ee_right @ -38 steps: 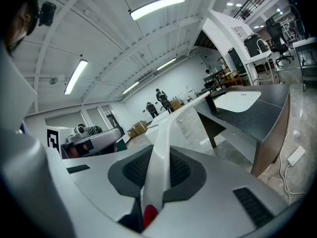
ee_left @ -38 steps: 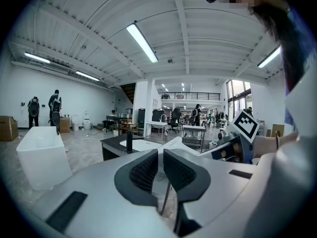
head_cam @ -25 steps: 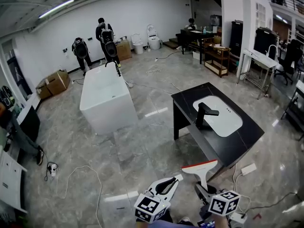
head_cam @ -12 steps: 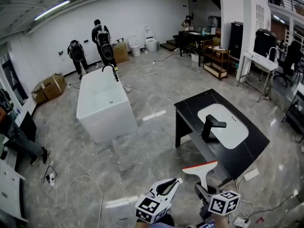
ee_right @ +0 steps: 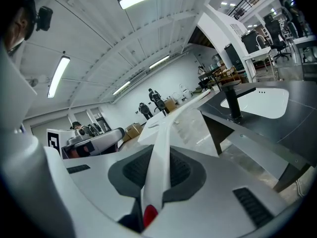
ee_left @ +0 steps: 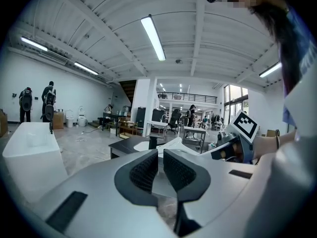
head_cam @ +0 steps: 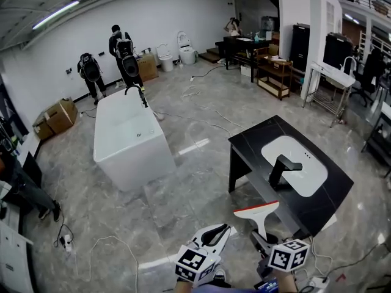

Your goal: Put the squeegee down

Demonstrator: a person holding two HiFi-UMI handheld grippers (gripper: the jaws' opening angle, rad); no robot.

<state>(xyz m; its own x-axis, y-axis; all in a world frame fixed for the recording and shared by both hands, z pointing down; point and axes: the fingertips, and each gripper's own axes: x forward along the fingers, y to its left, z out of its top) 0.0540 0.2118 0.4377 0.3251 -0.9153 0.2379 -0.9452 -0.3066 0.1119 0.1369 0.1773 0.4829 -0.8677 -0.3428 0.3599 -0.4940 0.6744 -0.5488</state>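
My right gripper is shut on the handle of a white squeegee with a red edge along its blade, held upright at the bottom of the head view. In the right gripper view the squeegee runs out between the pads and its blade points toward the black vanity table. That black vanity table, with a white sink and a black faucet, stands just beyond and to the right of the blade. My left gripper is beside the right one, shut with nothing in it.
A white bathtub stands on the grey marble floor at centre left. Cables trail over the floor near my feet. Two people with backpacks stand behind the tub. Cardboard boxes, desks and shelves line the walls.
The whole view has travelled forward across the floor. The vanity table has drawn nearer and slid right; the tub has shifted left. Both grippers keep their pose, with the squeegee still held.
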